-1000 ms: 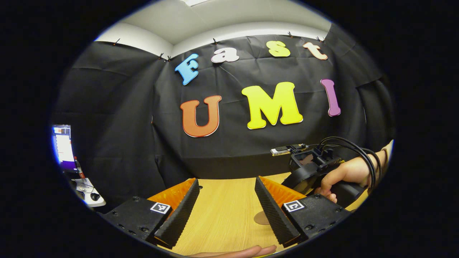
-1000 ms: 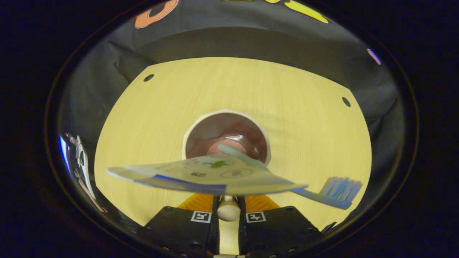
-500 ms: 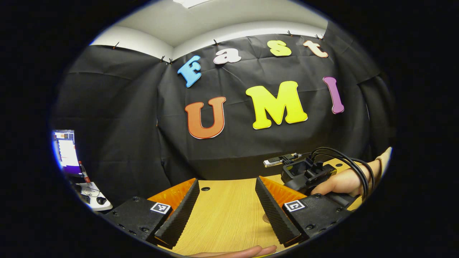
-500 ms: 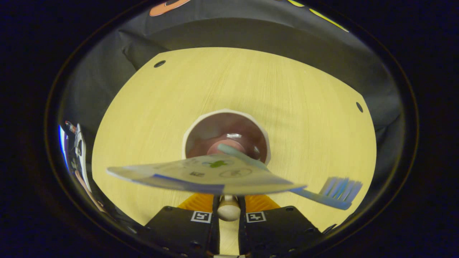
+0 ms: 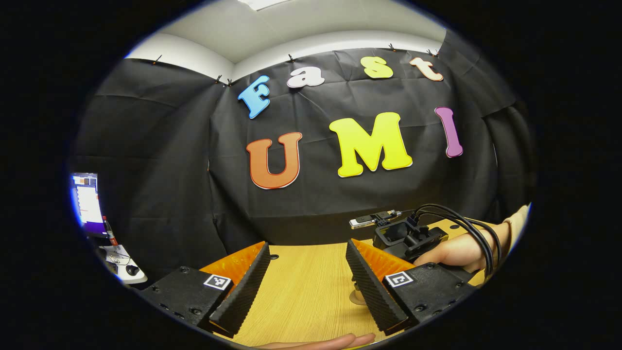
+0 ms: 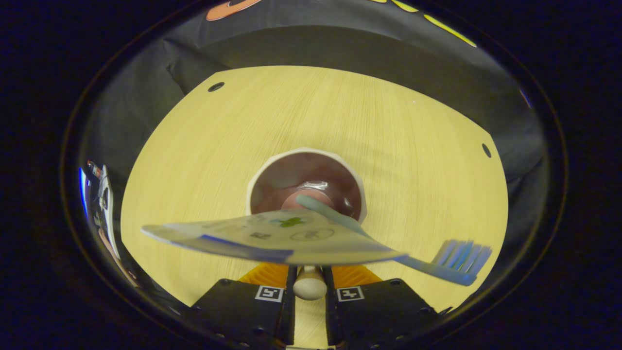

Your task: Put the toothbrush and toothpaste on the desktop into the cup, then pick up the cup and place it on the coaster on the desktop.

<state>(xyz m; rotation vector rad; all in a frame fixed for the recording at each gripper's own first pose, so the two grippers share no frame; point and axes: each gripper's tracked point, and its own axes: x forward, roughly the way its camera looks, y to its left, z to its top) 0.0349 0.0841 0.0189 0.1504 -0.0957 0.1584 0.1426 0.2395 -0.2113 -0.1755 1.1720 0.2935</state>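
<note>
The right tool point(image 6: 309, 311) is clamped on the handle of the cup point(image 6: 306, 182), both fingers pressed against a pale knob. The toothpaste point(image 6: 272, 236) and toothbrush point(image 6: 437, 265) stand in the cup, leaning over its rim toward the tool. Under the cup lies a pale wooden table point(image 6: 388, 126) with small dark holes near its far corners. The left tool point(image 5: 308, 284) is held wide apart above the table, gripping nothing. Just right of it, the coaster point(image 5: 358, 297) peeks out. Behind the table hangs black cloth point(image 5: 160, 160); a monitor point(image 5: 86, 201) glows far left.
</note>
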